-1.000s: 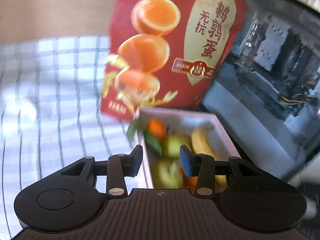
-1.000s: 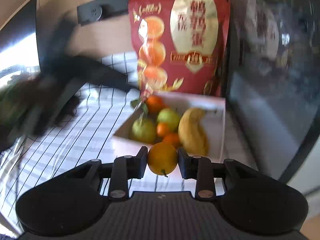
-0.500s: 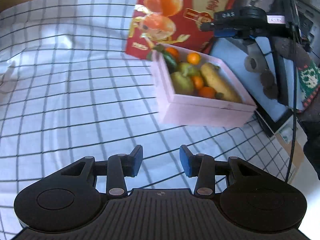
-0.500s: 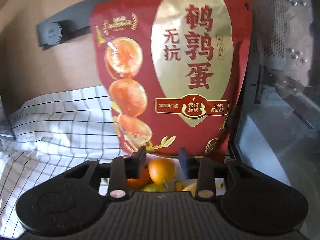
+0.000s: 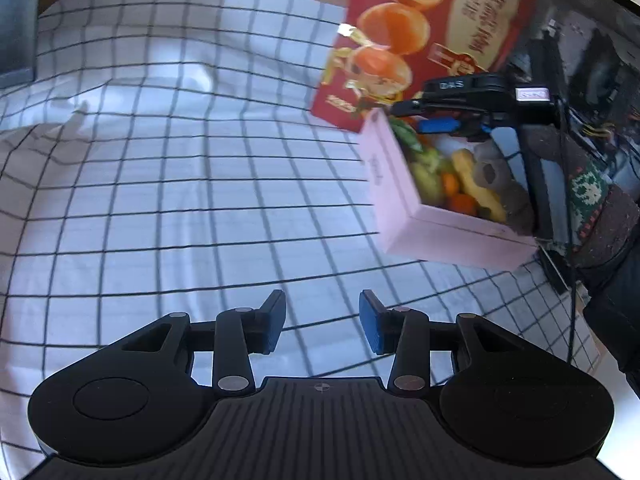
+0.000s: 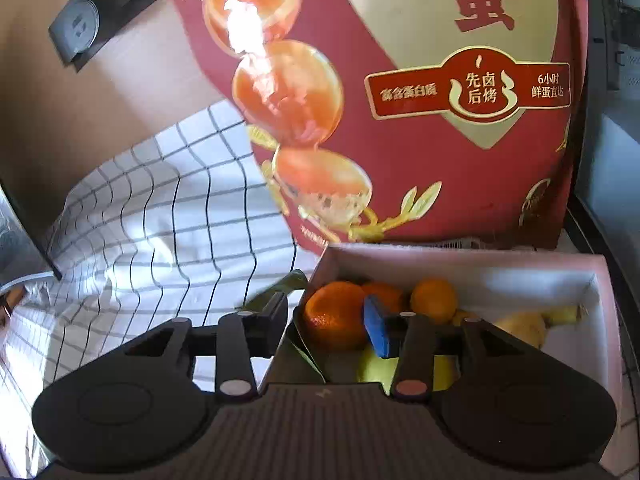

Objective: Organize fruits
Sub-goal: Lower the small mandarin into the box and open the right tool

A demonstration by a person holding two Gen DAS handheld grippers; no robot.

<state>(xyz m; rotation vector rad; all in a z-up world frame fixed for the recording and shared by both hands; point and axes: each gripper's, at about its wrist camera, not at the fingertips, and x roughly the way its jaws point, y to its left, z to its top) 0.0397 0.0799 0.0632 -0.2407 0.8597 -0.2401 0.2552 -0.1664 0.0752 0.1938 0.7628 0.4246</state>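
Fruits fill a pale pink box [image 6: 600,280] that stands on the checked tablecloth [image 5: 180,200], right in front of a tall red snack bag [image 6: 420,120] printed with three orange halves. Ordered by size, the cloth comes first, white with a dark grid, rumpled at its far left side. The bag follows, its top cut off by the frame edge in both views. The box has white inner walls and one corner nearest the right gripper [image 6: 326,322].

Inside it the right wrist view shows one large orange [image 6: 334,312], with one smaller orange [image 6: 434,300] beside it and a third partly hidden behind the first. One banana [image 6: 532,322] lies along the far right side, and at least one yellow-green fruit [image 6: 372,364] is mostly covered by the gripper body. Green leaves [image 6: 280,288] poke over the box's left wall. The exact fruit count cannot be told.

The right gripper hangs over the box; its jaws have just been opening, and the large orange sits between them with the blue pad clear of it, so it is released. The left gripper [image 5: 322,322] hovers over bare cloth, well apart from the box, jaws apart with nothing between them. A person's gloved hand [image 5: 504,184], blurred, holds the right gripper above the box.
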